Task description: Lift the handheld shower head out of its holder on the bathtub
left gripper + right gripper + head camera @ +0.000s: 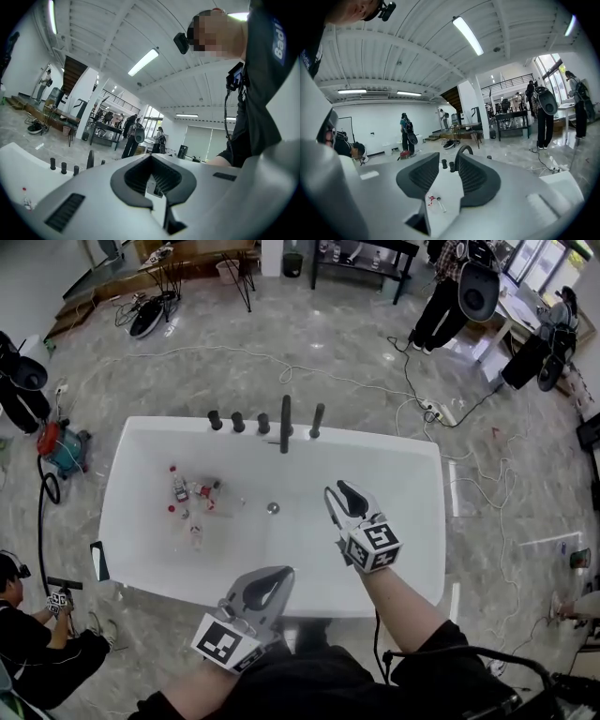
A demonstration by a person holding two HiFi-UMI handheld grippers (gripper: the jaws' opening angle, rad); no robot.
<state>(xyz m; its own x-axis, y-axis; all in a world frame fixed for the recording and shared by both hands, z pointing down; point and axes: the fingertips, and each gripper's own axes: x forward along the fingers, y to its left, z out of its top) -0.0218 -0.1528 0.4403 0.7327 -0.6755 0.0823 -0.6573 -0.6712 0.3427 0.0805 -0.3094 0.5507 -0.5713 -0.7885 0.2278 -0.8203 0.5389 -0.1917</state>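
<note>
At the bathtub's [169, 585] near rim, the left hand-held gripper [272, 577] has its jaws closed tip to tip on nothing, well apart from the fittings. On the far rim, just right of the spout [285, 423], the handheld shower head [317, 420] stands upright, not yet lifted. The right hand-held gripper [339, 493], jaws partly parted and empty, hangs over the basin and is the nearer one. The shower head lies straight ahead, seemingly a touch left.

The person is wearing a black top [309, 688] with short sleeves and white lettering, and a thin black cable [487, 653] is running across it. The left hand-held gripper [281, 576] and right hand-held gripper [336, 491] are showing pale grey shells, dark ribbed pads [476, 180] and white cubes [373, 546] with black square markers.
</note>
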